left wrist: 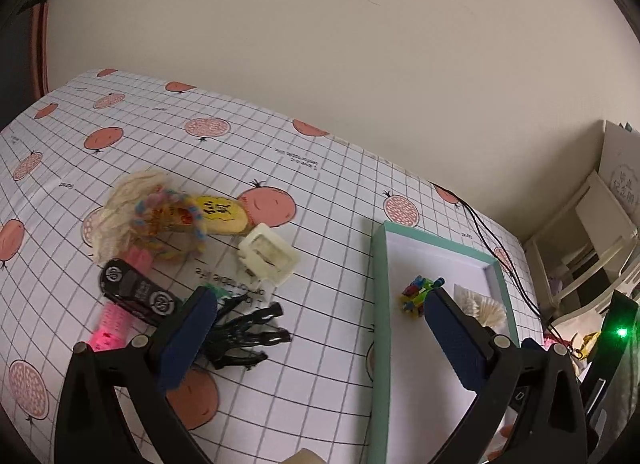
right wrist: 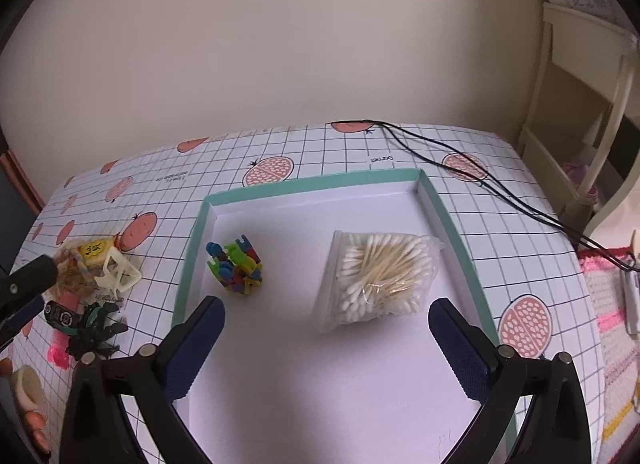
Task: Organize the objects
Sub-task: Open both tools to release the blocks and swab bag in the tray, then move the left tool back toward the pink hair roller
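A teal-rimmed white tray holds a multicoloured block toy and a bag of cotton swabs. Left of the tray lies a pile: yellow snack packet, cream clip, black battery pack, black hair claws, pink comb, yarn bundle. My left gripper is open above the table between pile and tray, nothing in it. My right gripper hovers open over the tray, nothing held.
Black cables run across the table's far right corner. A cream shelf unit stands to the right by the wall. A roll of tape and a hand's fingertips show at the lower left of the right wrist view.
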A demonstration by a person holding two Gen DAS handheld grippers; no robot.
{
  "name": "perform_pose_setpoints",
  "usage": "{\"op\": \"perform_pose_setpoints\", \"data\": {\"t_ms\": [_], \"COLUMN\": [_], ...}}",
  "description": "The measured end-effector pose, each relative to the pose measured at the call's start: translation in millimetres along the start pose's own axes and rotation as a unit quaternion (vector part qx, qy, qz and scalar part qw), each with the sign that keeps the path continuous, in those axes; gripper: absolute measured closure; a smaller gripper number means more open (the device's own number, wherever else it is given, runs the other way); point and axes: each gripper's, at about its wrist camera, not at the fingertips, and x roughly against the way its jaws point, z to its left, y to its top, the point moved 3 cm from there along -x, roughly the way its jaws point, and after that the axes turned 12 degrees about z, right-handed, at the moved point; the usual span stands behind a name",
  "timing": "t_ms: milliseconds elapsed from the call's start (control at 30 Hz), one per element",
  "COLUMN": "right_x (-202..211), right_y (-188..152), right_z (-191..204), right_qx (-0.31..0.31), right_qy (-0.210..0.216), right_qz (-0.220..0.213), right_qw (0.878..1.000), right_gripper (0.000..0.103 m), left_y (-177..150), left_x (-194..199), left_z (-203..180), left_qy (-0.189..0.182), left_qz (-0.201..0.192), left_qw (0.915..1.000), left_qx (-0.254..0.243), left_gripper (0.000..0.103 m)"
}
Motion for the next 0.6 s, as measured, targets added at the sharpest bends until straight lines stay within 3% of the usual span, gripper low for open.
{"op": "perform_pose_setpoints", "data": {"t_ms": [233,400,600], "right_x": [2.1,4.3,3.0], "right_y": [-2.6,-3.6,-2.2], "right_z": [12.1,31.9,54.6], "right_qx": [0.005,0.028,0.037], "right_qy": [0.022,0.012,0.031], "right_qz": [0.009,0.003,0.01], "right_qw": [1.0,1.0,0.999], "right_gripper": [0.0,0.0,0.0], "left_y": [5.0,8.8,14.9], "left_x": [12.3,17.3,30.8], "left_z": [28.4,55.6,85.9], "left_qy": [-0.002,-0.001,0.019], "left_qz": [-0.003,-0.006,-0.025], "left_qw": [0.9998,0.999,0.9976], "left_qx": [0.019,0.045,0.061], "left_gripper": [0.0,0.0,0.0]}}
